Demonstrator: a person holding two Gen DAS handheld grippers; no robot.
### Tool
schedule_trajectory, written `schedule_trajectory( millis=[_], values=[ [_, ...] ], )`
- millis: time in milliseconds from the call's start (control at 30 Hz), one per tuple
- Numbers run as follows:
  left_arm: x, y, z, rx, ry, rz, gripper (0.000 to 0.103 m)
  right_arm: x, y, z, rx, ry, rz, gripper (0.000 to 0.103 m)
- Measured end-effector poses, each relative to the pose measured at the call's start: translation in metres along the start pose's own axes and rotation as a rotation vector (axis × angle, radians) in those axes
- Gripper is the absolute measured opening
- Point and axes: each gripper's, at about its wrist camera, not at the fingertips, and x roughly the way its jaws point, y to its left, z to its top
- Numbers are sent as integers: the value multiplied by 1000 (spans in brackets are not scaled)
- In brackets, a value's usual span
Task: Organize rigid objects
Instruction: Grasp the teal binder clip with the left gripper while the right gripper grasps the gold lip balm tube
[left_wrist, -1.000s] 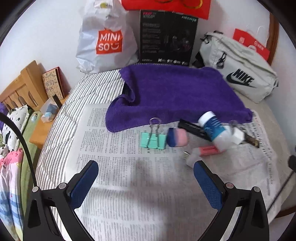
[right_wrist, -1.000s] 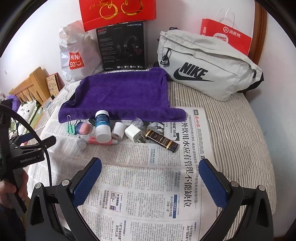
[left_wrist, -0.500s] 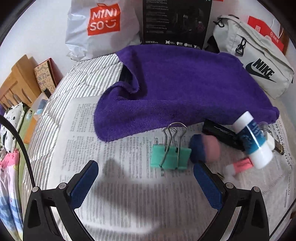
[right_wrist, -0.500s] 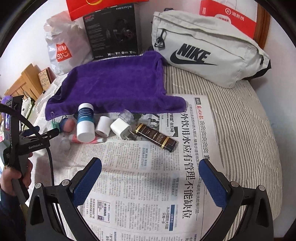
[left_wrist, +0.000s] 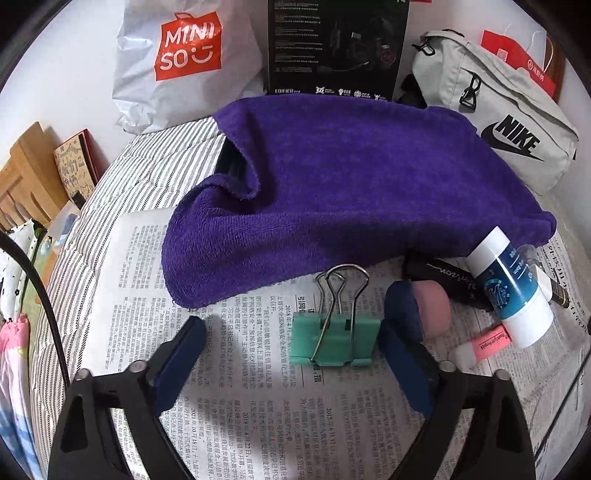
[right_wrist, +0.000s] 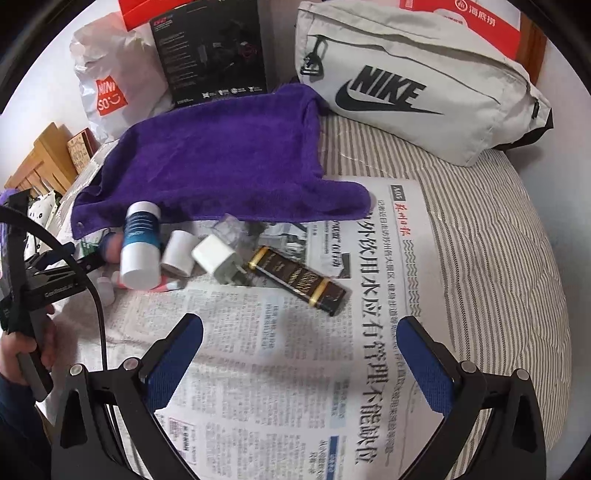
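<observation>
we see left gripper (left_wrist: 290, 341) angled down, closing around green binder clip (left_wrist: 334, 341), no contact | right gripper (right_wrist: 301, 345) unclenched over newspaper (right_wrist: 295, 369)

The left tongs (left_wrist: 291, 345) point down at a slant, and their blue jaws are closing, not squeezing anything. The right tongs (right_wrist: 299, 345) also point down, jaws wide apart. A hand (right_wrist: 22, 354) grips the left handle.
</observation>
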Motion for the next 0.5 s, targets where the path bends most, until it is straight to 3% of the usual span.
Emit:
schedule_trajectory(
  millis=[133, 300, 500],
  values=[
    [-3, -2, 0, 8, -14, -9, 74, 9, -13, 2, 13, -5, 8, 103],
    [-7, -2, 2, 7, -21, -27, 39, 22, -19, 10, -18, -26, 64, 102],
    [-7, -2, 1, -1, -24, -36, 39, 37, -14, 19, -139, -20, 101, 91]
  ],
)
